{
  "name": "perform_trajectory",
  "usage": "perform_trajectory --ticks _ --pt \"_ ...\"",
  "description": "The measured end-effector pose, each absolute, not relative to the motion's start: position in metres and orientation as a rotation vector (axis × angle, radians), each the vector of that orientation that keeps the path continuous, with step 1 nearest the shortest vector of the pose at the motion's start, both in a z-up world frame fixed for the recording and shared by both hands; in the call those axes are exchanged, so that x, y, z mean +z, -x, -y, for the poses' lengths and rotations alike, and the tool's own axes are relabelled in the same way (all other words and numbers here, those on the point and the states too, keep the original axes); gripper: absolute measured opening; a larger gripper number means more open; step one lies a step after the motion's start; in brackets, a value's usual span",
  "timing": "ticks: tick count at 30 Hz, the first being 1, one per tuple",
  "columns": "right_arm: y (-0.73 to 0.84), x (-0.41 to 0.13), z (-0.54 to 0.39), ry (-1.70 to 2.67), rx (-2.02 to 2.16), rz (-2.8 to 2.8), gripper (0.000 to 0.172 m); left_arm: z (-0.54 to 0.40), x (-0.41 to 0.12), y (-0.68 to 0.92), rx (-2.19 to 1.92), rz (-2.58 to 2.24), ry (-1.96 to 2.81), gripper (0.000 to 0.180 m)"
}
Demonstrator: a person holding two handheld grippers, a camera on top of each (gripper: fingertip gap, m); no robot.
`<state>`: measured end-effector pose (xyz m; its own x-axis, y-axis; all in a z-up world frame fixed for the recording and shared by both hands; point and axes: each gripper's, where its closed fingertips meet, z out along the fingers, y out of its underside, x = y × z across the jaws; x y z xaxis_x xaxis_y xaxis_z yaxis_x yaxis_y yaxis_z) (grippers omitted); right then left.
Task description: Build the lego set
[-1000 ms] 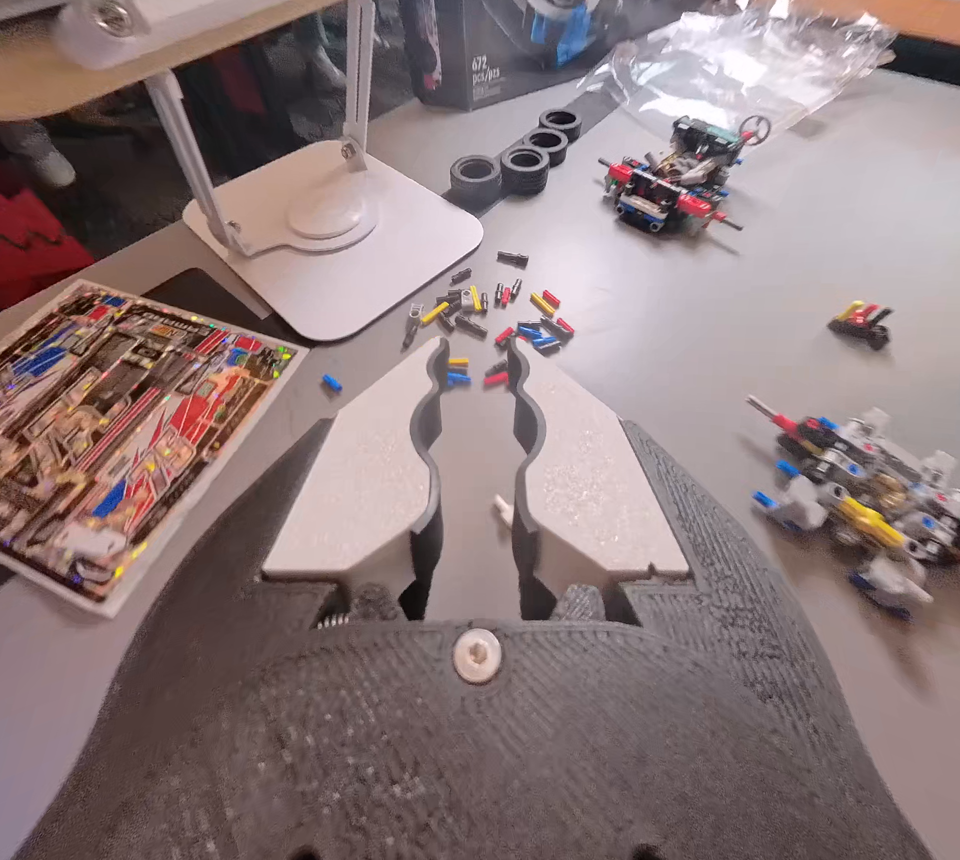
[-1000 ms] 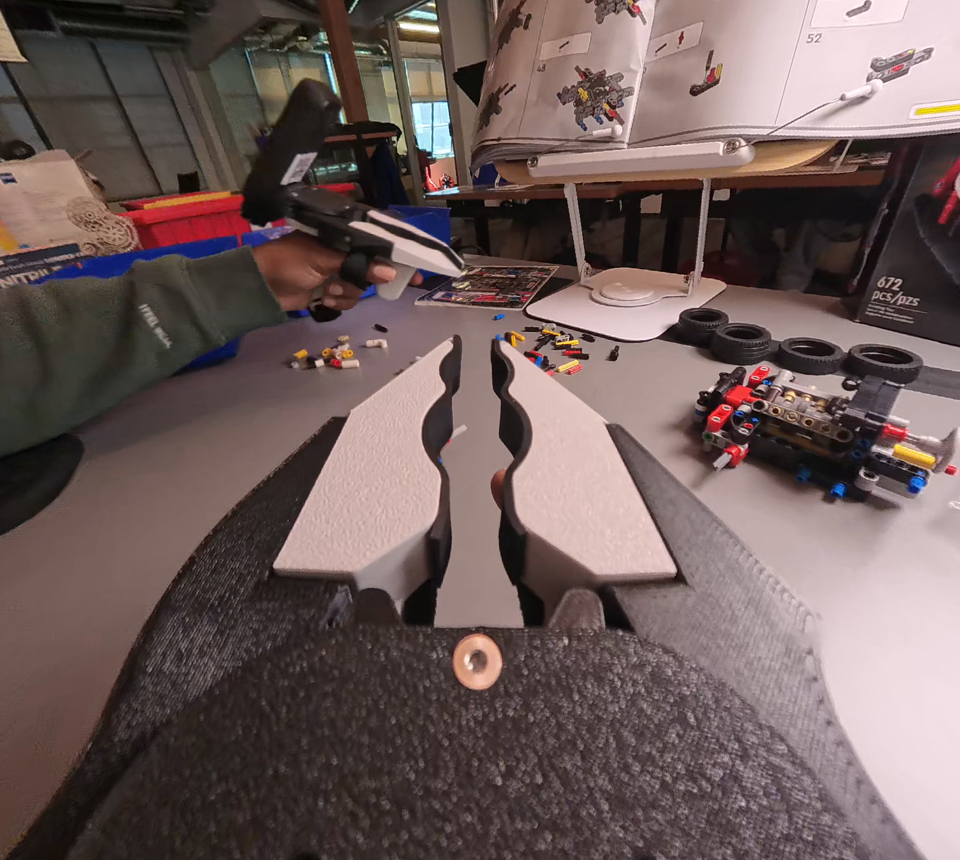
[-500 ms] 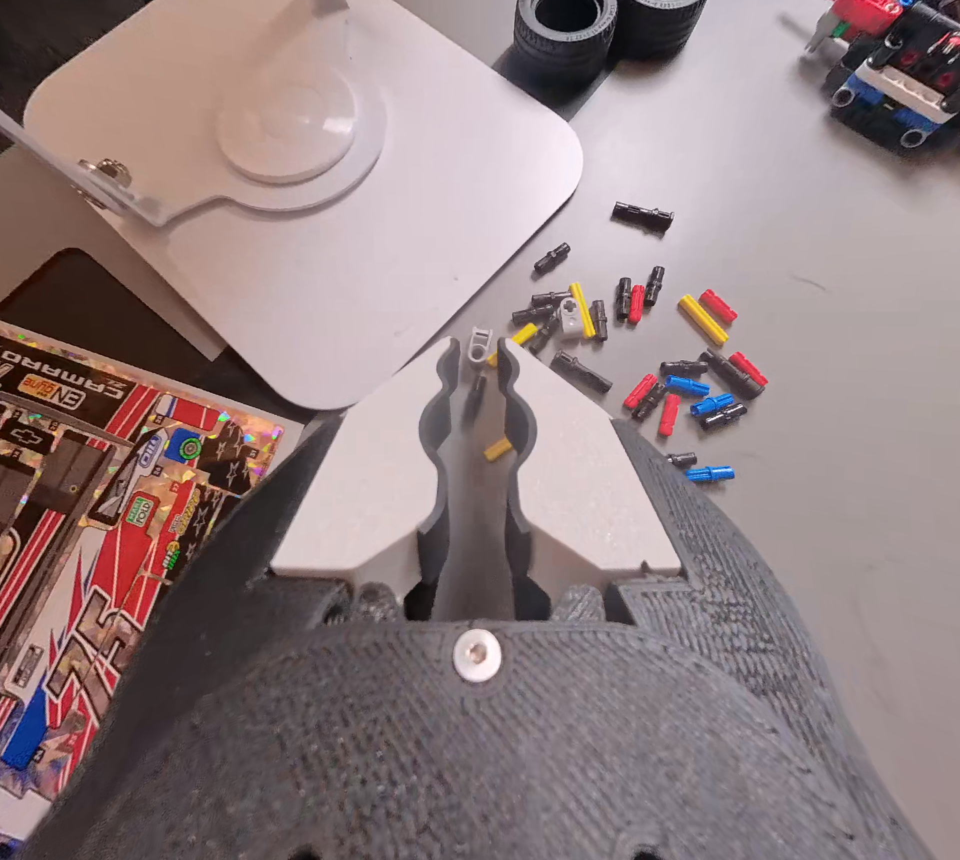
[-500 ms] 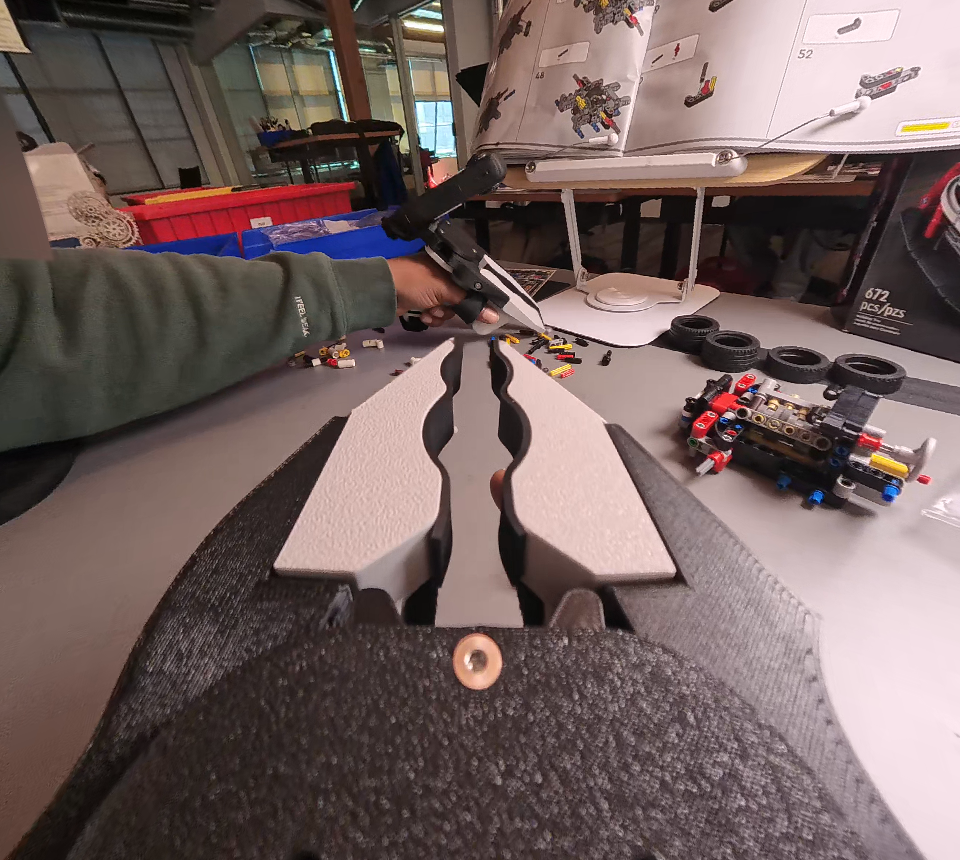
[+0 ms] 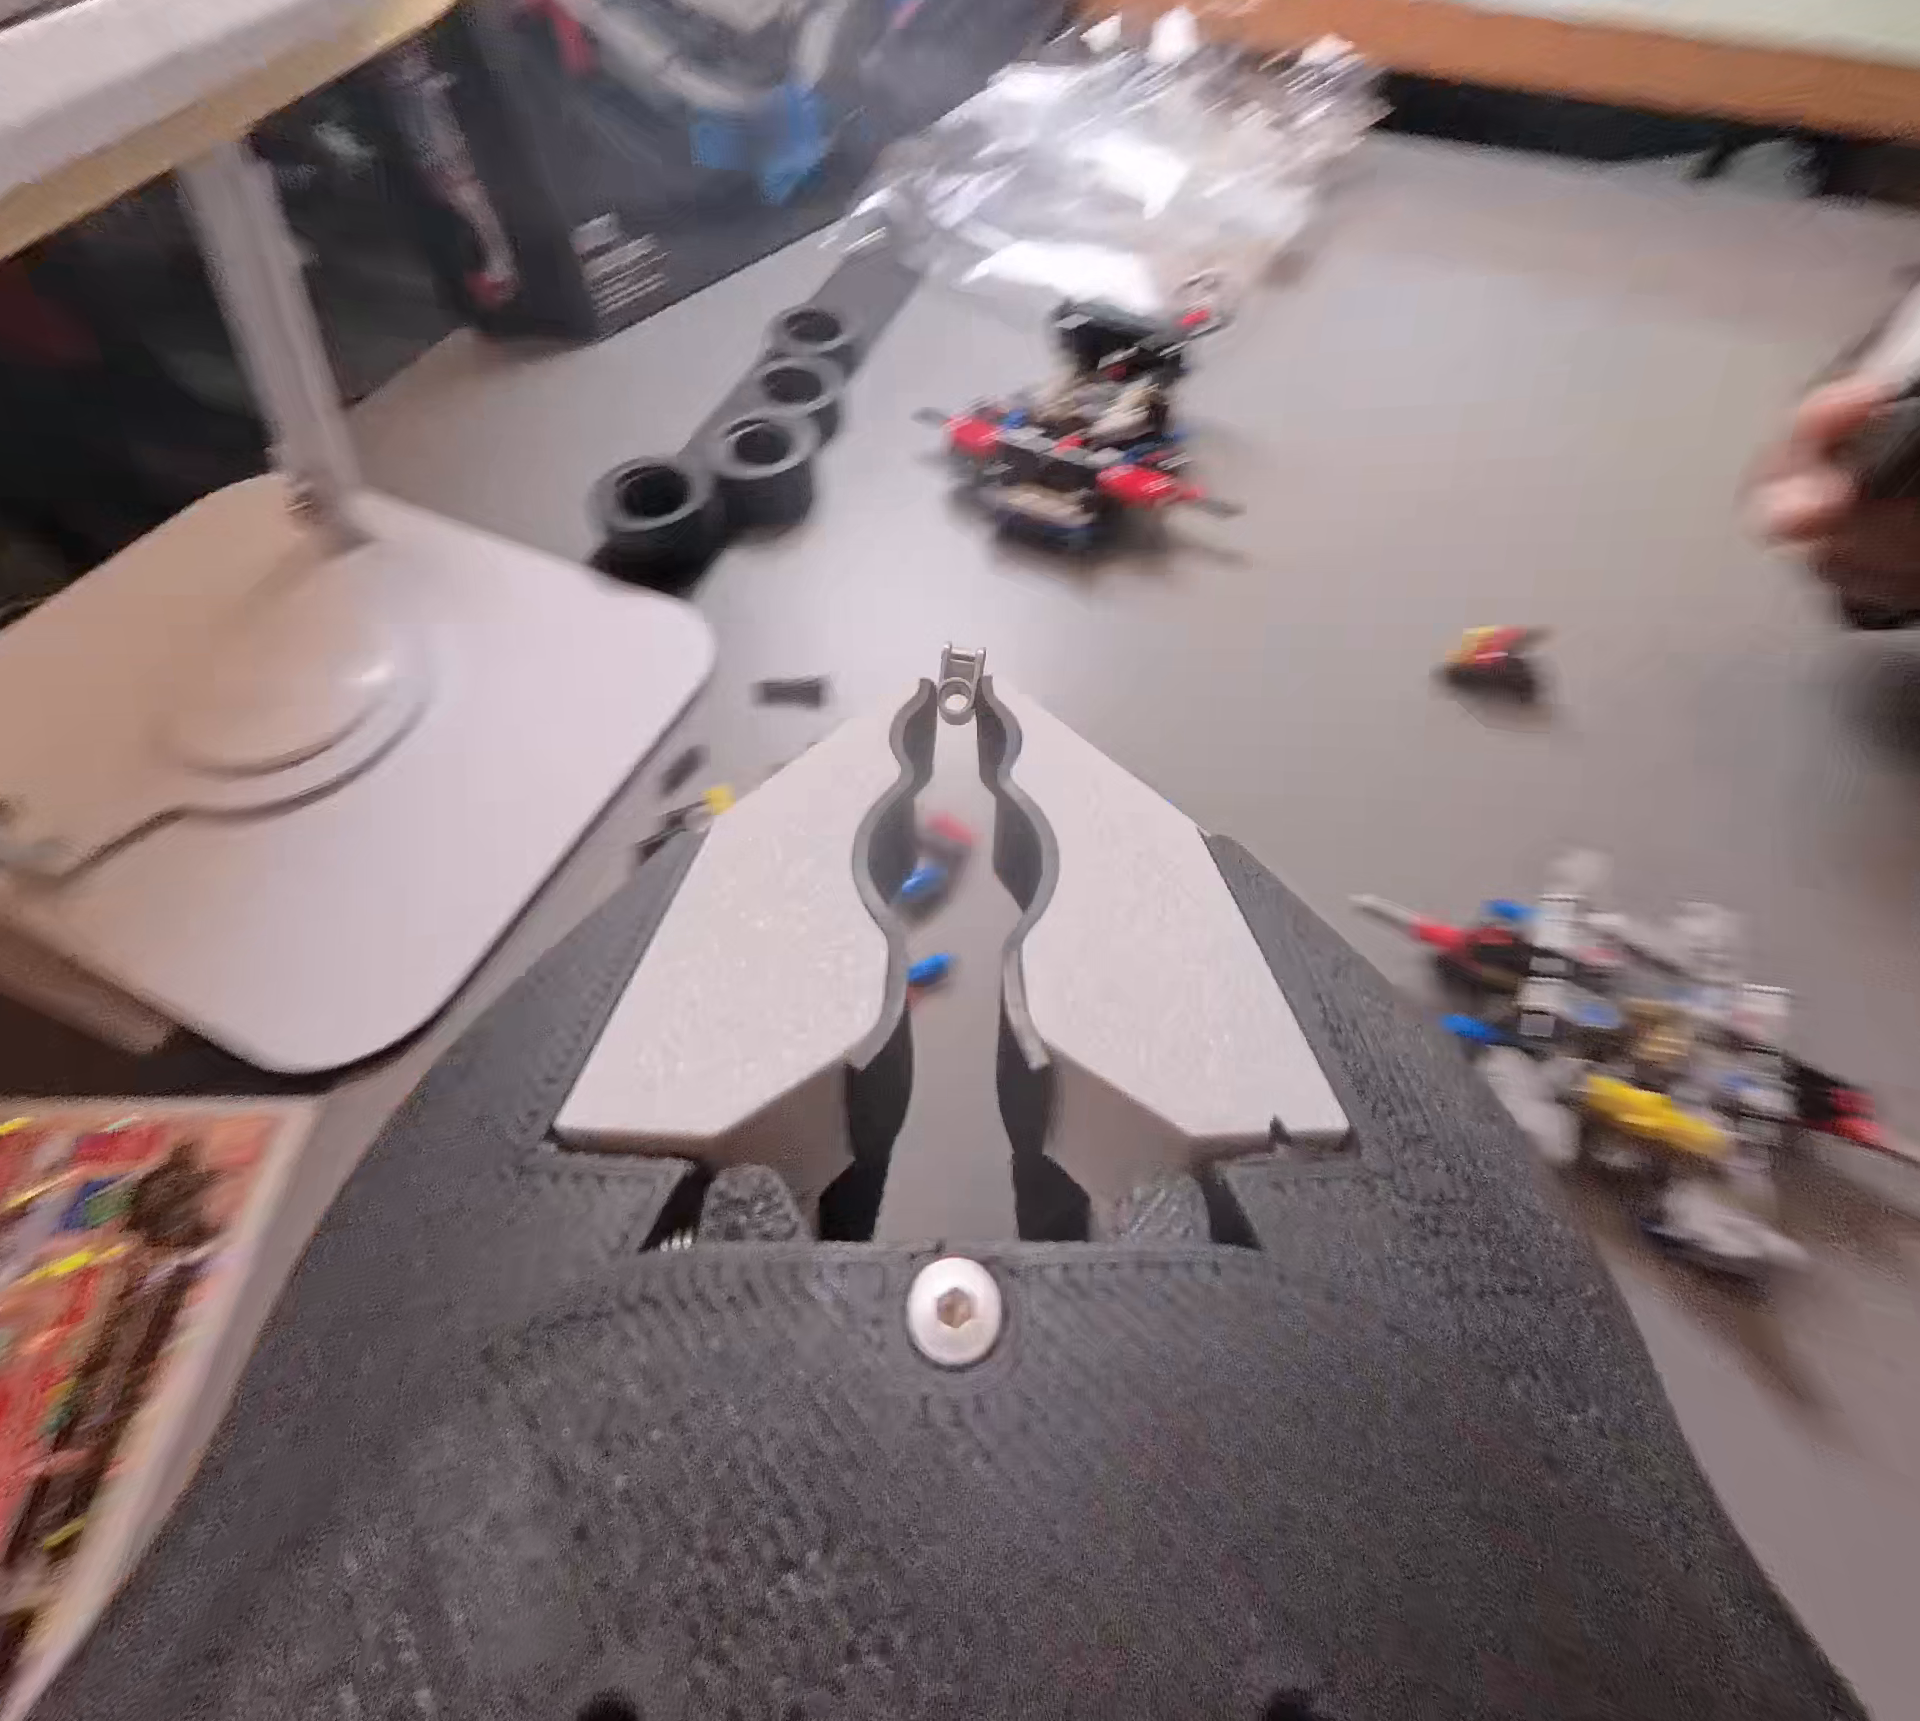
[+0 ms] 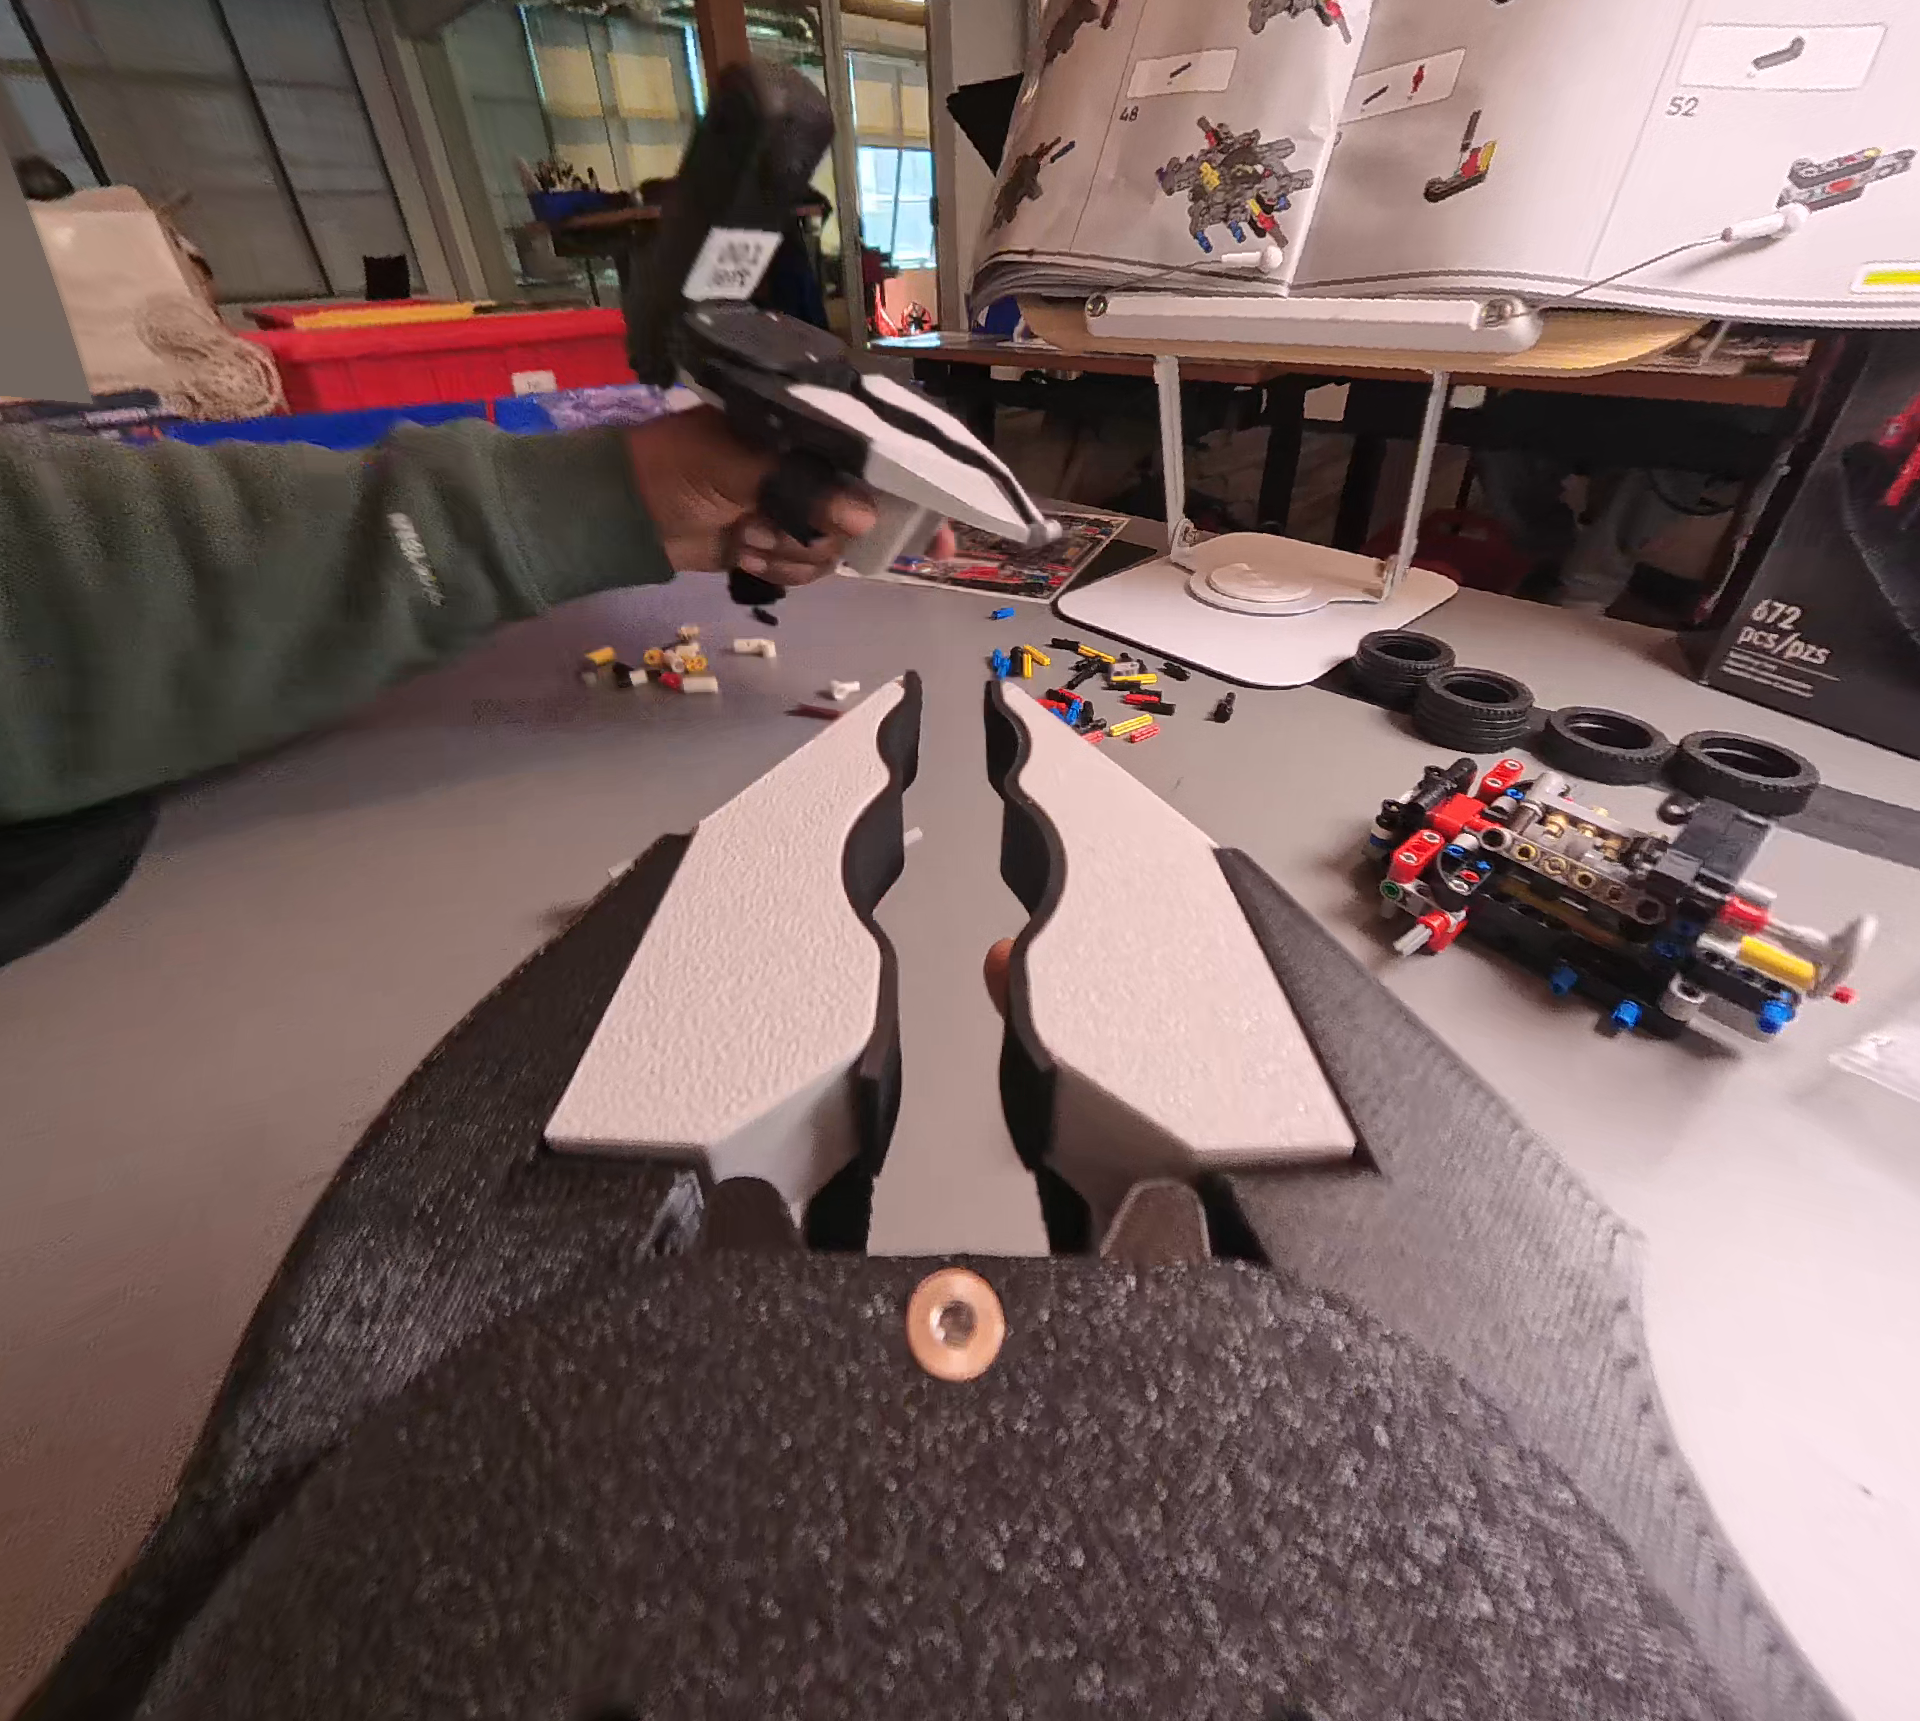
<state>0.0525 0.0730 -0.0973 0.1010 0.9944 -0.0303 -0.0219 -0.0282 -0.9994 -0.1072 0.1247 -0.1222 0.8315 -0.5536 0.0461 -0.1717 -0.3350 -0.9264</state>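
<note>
My left gripper is shut on a small light grey connector piece that sticks out past its fingertips, lifted above the grey table. It also shows in the right wrist view, held up by a hand with a green sleeve, with the grey piece at its tip. My right gripper is open and empty, low over the table. A scatter of small coloured pins lies just beyond its tips.
A white book stand base sits at left with a sticker sheet nearer. Black tyres, a partly built model and a second assembly lie on the table. A dark box stands behind.
My left gripper dipped to the pin pile, closed on the grey connector and lifted away with it. My right gripper has stayed open and nearly still.
</note>
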Motion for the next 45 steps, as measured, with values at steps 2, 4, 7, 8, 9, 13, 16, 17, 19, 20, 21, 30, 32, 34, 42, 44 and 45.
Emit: perform_trajectory --ticks 2,4,7,8,9,13,16,17,19,20,21,30,32,34,42,44,45 --pt "-0.049 -0.102 -0.064 1.206 1.100 1.202 0.015 -0.088 -0.105 0.059 -0.650 -0.598 1.848 0.005" --pt "-0.045 -0.108 -0.049 1.122 1.019 1.320 0.019 -0.054 -0.101 0.019 -0.810 -0.634 1.837 0.006" --pt "-0.042 -0.115 -0.019 0.921 0.916 1.482 0.020 -0.016 -0.109 -0.018 -0.991 -0.639 1.869 0.006" --pt "-0.042 -0.119 -0.009 0.866 0.885 1.530 0.021 -0.008 -0.113 -0.026 -1.046 -0.627 1.881 0.006" --pt "-0.041 -0.122 -0.001 0.820 0.857 1.569 0.022 -0.001 -0.116 -0.031 -1.092 -0.617 1.896 0.006" --pt "-0.041 -0.128 0.020 0.666 0.762 1.638 0.017 0.014 -0.128 -0.044 -1.173 -0.620 1.940 0.006" --pt "-0.041 -0.130 0.024 0.605 0.687 1.658 0.009 0.019 -0.131 -0.050 -1.183 -0.637 1.955 0.006" --pt "-0.042 -0.131 0.026 0.596 0.684 1.668 0.007 0.019 -0.132 -0.051 -1.188 -0.636 1.955 0.006" --pt "-0.044 -0.131 0.027 0.613 0.711 1.679 0.006 0.020 -0.131 -0.053 -1.227 -0.611 1.940 0.006" --pt "-0.045 -0.132 0.027 0.639 0.736 1.688 0.005 0.020 -0.130 -0.054 -1.243 -0.589 1.930 0.006" --pt "-0.046 -0.132 0.026 0.670 0.766 1.696 0.005 0.019 -0.130 -0.054 -1.241 -0.565 1.917 0.006" --pt "-0.094 -0.210 -0.053 1.506 0.685 1.992 0.006 0.045 -0.069 0.016 -0.533 -0.462 1.730 0.034" --pt "-0.102 -0.218 -0.059 1.565 0.636 2.018 0.006 0.065 -0.058 0.055 -0.367 -0.381 1.757 0.035" --pt "-0.104 -0.219 -0.062 1.587 0.606 2.019 0.006 0.088 -0.046 0.106 -0.187 -0.274 1.795 0.034" --pt "-0.099 -0.211 -0.070 1.571 0.608 1.961 0.023 0.227 -0.016 0.337 0.415 0.282 1.972 0.029" --pt "-0.090 -0.195 -0.074 1.537 0.668 1.868 0.025 0.258 -0.034 0.381 0.484 0.377 2.107 0.029" --pt "-0.084 -0.184 -0.076 1.502 0.712 1.809 0.024 0.270 -0.045 0.399 0.500 0.419 2.173 0.030"
